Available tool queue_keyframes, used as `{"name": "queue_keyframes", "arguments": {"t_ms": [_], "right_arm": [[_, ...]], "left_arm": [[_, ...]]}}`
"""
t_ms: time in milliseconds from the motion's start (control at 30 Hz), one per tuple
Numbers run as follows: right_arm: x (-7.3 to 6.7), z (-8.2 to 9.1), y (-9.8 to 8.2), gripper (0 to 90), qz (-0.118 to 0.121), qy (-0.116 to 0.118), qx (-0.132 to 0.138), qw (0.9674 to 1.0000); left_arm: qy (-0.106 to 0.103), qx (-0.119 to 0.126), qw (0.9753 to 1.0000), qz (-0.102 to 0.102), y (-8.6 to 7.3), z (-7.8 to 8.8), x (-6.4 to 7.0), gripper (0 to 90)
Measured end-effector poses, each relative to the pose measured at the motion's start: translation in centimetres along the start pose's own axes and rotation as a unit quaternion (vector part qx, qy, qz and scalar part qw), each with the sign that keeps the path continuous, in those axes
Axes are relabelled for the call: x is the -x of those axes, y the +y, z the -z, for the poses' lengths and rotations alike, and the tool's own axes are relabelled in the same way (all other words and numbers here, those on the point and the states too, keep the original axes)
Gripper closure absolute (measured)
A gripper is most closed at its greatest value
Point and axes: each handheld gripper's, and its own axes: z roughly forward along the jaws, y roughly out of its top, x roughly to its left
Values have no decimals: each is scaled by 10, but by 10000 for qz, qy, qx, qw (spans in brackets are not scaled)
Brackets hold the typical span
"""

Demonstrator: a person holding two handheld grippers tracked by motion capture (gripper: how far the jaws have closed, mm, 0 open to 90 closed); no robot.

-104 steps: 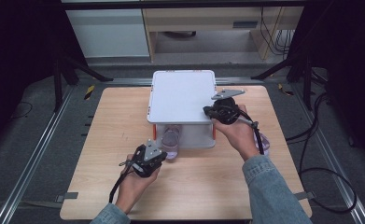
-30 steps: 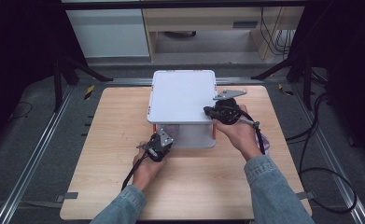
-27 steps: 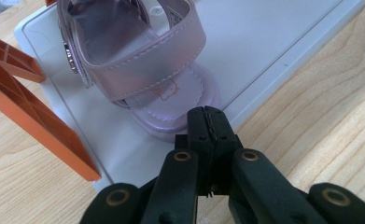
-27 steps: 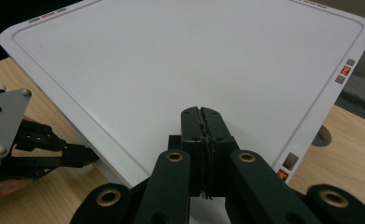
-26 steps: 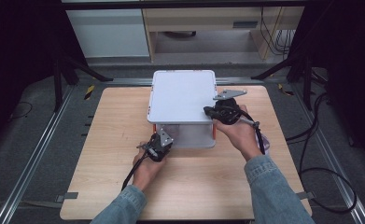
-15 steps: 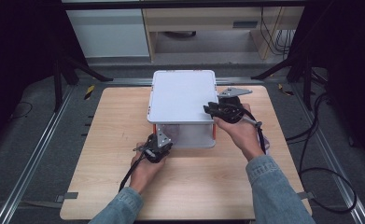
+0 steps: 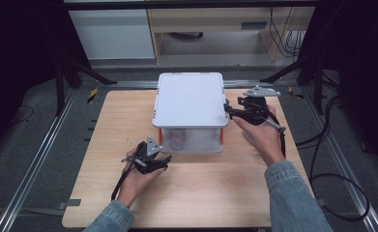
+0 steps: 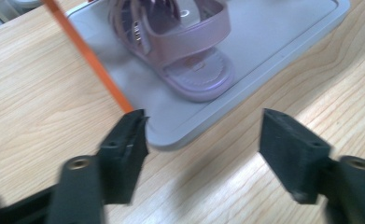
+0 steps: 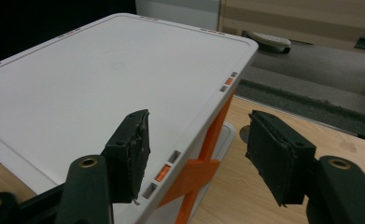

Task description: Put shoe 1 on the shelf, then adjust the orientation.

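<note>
A purple sandal [image 8: 180,51] lies on the grey bottom shelf [image 8: 273,37] of a white two-tier rack [image 7: 190,99] on the table [image 7: 104,145]. The left gripper [image 8: 203,135] sits just short of the shelf edge, fingers [image 8: 126,140] released, sandal beyond them. The right gripper [image 9: 196,154] has fingers [image 9: 278,154] released beside the rack's top corner, clear of it.
</note>
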Motion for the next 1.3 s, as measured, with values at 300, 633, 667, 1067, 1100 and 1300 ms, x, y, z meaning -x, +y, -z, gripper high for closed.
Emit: {"name": "queue_keyframes", "arguments": {"t_ms": [300, 633, 667, 1067, 1100, 1300], "right_arm": [[23, 20, -6, 300, -147, -260, 60, 9995], [41, 39, -36, 528, -98, -396, -139, 9991], [43, 41, -41, 554, -83, -406, -191, 9990], [55, 50, -92, 771, -124, -427, -576, 9974], [56, 51, -96, 785, -149, -412, -600, 9972], [59, 50, -117, 798, -161, -421, -857, 9953]], "left_arm": [[128, -19, 9989, 444, -18, 12, -27, 89], [319, 66, 9959, 849, -40, 30, -60, 76], [358, 82, 9953, 899, -42, 32, -64, 76], [636, 104, 9904, 1226, -52, 37, -82, 85], [610, 88, 9907, 1215, -52, 37, -82, 86], [577, 21, 9921, 1110, -51, 35, -81, 91]]}}
